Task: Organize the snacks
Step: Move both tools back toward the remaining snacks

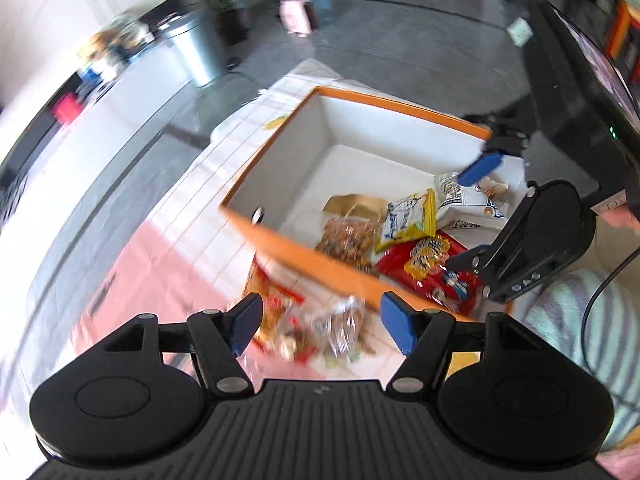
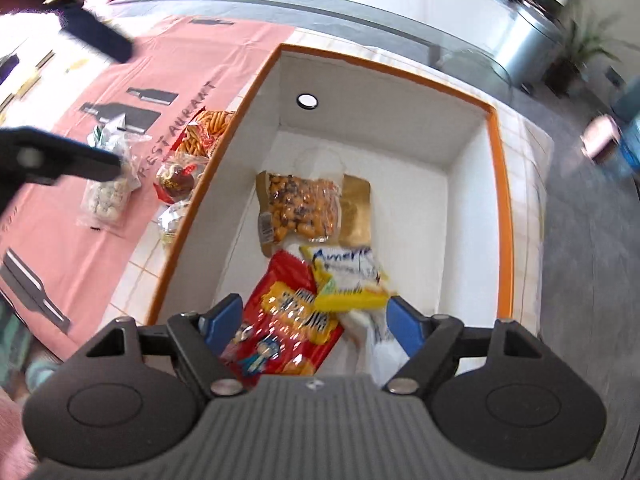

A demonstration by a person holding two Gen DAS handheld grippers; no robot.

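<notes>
So we had both sets of jaws wide and empty: right gripper (image 2: 316,320) over the snacks in the orange box (image 2: 505,184), left gripper (image 1: 320,320) above loose packets (image 1: 316,328) on the desk. Probably best to grab one packet at a time.

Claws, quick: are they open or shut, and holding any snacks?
Left claw: open, holding nothing.
Right claw: open, holding nothing, above the snacks in the box.

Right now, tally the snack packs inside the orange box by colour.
Red pack: 1
Yellow pack: 1
White pack: 1
Gold pack of nuts: 1
Total: 4
</notes>
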